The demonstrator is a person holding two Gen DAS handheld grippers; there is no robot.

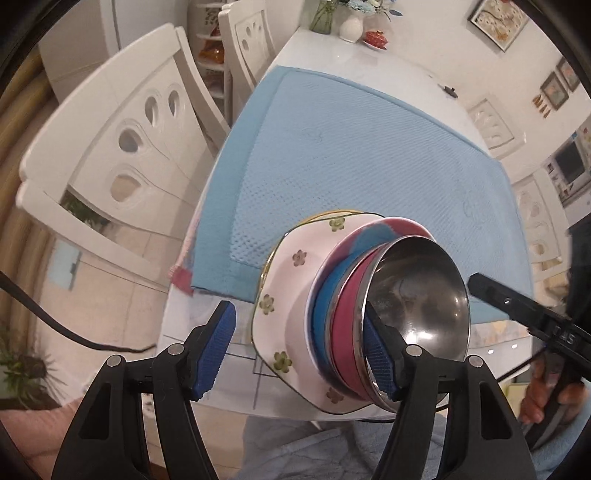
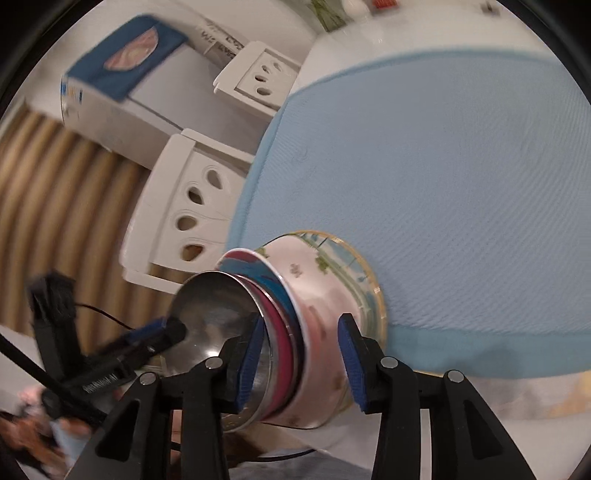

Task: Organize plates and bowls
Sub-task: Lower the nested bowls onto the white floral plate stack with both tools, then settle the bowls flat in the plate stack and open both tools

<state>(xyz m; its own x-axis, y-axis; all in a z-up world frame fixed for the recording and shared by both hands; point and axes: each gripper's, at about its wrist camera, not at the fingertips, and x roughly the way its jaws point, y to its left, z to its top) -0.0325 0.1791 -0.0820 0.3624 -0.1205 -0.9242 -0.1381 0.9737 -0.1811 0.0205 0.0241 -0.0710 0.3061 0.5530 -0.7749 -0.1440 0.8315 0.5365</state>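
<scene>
A white table runs up the middle of the left wrist view, most of it covered by a light blue mat; white chairs with teardrop cut-outs stand along the left of the frame, and a vase with flowers sits at the far end, top centre.

A stack of dishes lies at the near edge of the mat, in the lower centre of both views. At the bottom is a white square plate with green flowers and a gold rim. On it rests a plate patterned in pink and blue, then a bowl with a pink outside, and in that a shiny steel bowl on top.

The left gripper stands open: its left blue pad is clear of the stack, well apart from it, while its right pad sits against the rim of the steel bowl.

In the right wrist view the right gripper straddles the stack, one pad inside the steel bowl at its wall, the other just beside the white plate; whether the pads press cannot be told. The picture is blurred.

The right gripper's dark body shows at the right edge of the left wrist view, with a hand on its handle.
</scene>
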